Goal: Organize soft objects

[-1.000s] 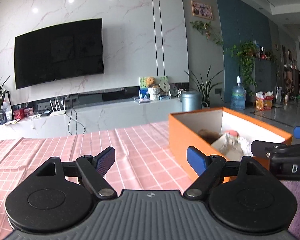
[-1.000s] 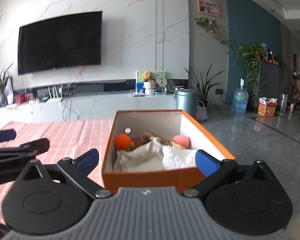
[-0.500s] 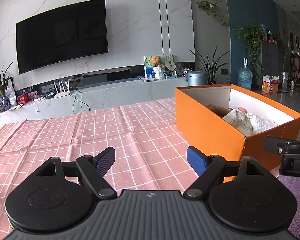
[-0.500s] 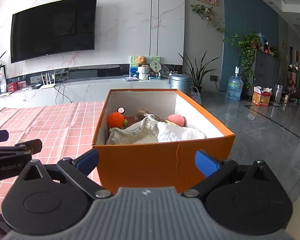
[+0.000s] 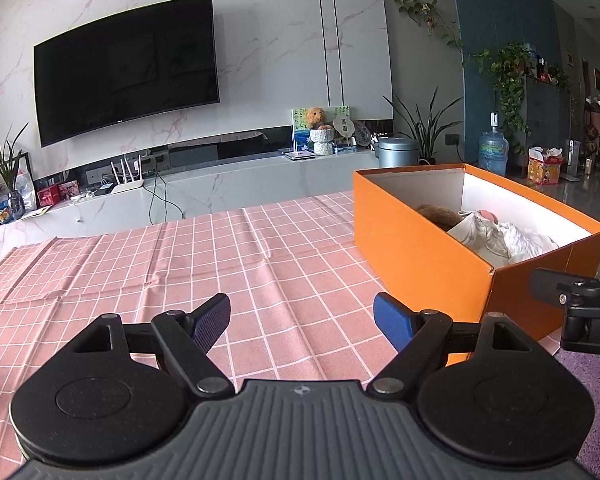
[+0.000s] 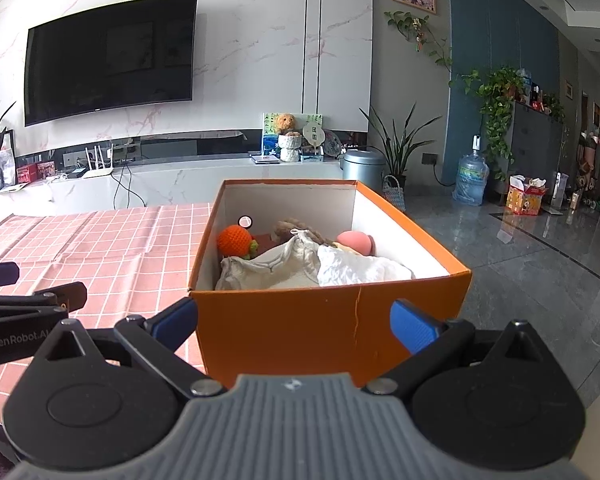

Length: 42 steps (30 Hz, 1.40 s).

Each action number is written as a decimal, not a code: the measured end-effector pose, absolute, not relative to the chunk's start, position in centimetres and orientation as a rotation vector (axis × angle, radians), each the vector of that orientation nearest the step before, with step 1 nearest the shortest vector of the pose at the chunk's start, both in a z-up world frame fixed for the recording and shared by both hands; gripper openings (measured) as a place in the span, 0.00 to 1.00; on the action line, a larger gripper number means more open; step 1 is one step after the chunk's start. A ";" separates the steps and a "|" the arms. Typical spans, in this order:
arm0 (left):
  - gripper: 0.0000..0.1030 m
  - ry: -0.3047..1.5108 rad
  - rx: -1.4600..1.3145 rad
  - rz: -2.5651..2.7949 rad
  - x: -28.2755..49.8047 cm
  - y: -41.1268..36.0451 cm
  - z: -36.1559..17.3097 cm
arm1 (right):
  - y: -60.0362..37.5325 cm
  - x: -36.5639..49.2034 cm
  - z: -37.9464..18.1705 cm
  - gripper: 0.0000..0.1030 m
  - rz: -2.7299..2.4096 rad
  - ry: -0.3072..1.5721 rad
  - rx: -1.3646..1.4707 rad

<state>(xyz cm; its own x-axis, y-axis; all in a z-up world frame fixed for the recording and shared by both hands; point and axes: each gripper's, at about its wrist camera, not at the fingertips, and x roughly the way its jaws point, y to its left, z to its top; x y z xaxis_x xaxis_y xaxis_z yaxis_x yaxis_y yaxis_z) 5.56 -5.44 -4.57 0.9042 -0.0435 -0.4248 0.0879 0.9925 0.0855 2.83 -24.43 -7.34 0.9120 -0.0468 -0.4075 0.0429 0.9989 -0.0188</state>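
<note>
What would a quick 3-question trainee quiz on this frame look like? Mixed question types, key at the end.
1. True or false: the left tool is shut on a cloth.
2. Multiple choice: where is the orange knitted toy? A) on the pink checked tablecloth B) inside the orange box C) between the right tool's fingers
3. Short answer: which two pale soft items lie nearest the box's front wall in the right wrist view?

Key
1. False: its jaws stand open, with nothing between them.
2. B: it sits at the back left of the box.
3. The beige cloth and the white cloth. The right tool is open too, its fingers on either side of the box's near end.
</note>
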 end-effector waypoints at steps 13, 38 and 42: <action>0.93 0.430 0.099 -0.062 5.5 -5.2 -4.0 | -24.2 2.6 -7.2 0.98 -0.039 0.417 -0.023; 0.93 0.431 0.094 -0.054 5.1 -5.0 -3.7 | -23.7 2.5 -7.2 0.98 -0.029 0.428 -0.027; 0.93 0.432 0.093 -0.054 5.1 -5.0 -3.7 | -23.6 2.4 -7.2 0.98 -0.027 0.426 -0.029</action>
<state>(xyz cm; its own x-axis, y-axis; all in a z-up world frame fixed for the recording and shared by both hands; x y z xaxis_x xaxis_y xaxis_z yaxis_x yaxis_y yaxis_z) 5.10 -4.96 -3.70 0.9070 -0.0323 -0.4199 0.0719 0.9943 0.0788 2.44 -23.62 -7.17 0.9103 -0.0322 -0.4128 0.0199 0.9992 -0.0340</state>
